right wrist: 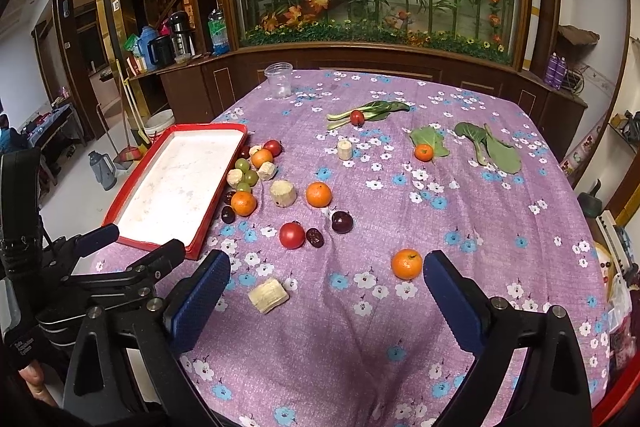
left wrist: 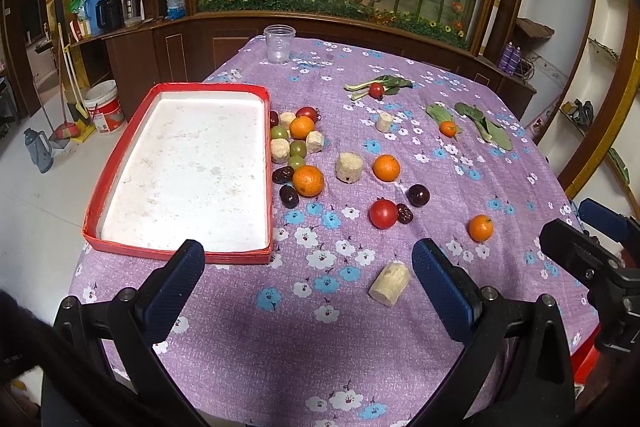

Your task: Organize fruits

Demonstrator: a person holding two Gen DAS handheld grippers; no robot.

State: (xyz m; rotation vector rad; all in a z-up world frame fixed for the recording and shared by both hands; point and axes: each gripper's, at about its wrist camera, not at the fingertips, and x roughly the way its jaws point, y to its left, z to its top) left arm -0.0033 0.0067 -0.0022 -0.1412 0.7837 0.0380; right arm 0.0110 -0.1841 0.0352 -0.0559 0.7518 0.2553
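1. Right gripper (right wrist: 326, 291): jaws spread wide, holding nothing. A mandarin (right wrist: 406, 264) lies on the cloth just ahead, touching neither finger, slightly toward the right finger.
2. Left gripper (left wrist: 308, 277): jaws equally wide, empty. A pale banana piece (left wrist: 389, 284) lies just inside its right finger, long axis slanting away to the right.
3. Judgement: the right arm is nearer the mandarin, the left nearer the tray.
4. Red-rimmed tray (left wrist: 176, 254), far left: nothing in it. Fruit clusters against its right wall.
5. Clear cup (left wrist: 279, 43), far edge: contents cannot be told.
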